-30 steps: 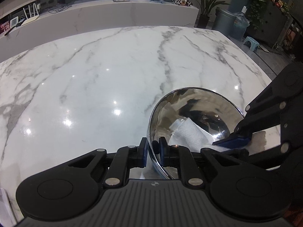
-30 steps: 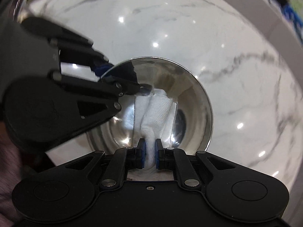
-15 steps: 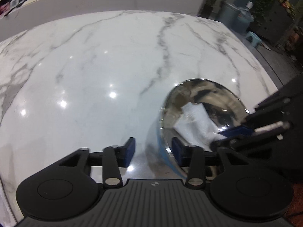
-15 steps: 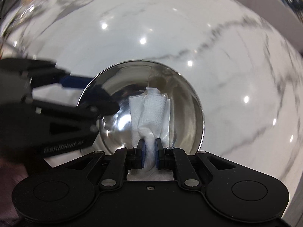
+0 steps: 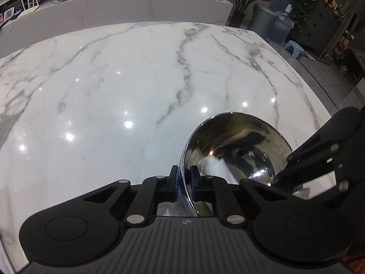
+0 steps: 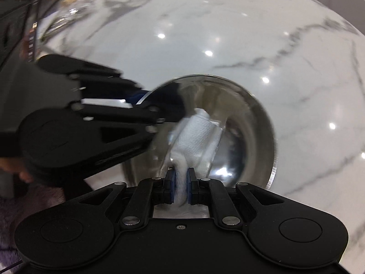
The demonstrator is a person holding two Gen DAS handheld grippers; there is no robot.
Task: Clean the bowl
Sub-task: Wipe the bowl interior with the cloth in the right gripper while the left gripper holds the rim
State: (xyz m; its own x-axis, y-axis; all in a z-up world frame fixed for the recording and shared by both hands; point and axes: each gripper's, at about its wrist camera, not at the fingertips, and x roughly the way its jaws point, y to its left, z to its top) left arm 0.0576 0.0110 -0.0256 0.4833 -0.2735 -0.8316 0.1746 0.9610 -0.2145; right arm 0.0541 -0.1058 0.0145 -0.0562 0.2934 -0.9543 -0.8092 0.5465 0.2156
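A: What changed? The left gripper (image 5: 183, 183) had its jaws spread either side of the bowl (image 5: 248, 141) rim half a second ago; now they are pinched on the rim again, one pad outside the wall, one inside. A regrasp, then.

B: And the bowl's attitude?

A: Tilted, mouth turned up and toward the right gripper (image 6: 181, 183). It sits at the near right of the marble table (image 5: 136, 80), directly ahead of the left jaws (the rim passes between them).

B: Right side?

A: Its jaws are clamped narrow on the bunched end of a white paper towel (image 6: 198, 134); the rest of the towel fans forward from the fingertips and lies against the inner wall. Compared with a second ago the towel has swung across the wall and the view is motion-blurred, so I judge wiping is under way, with the fresh rim grip bracing the bowl for it.

B: Room to move?

A: Ahead of and left of the left gripper the table is bare and open. Inside the bowl it is tighter: the left gripper's inner finger occupies the rim to the left of the right gripper, so strokes toward that side risk contact. The table's right edge lies not far beyond the bowl.
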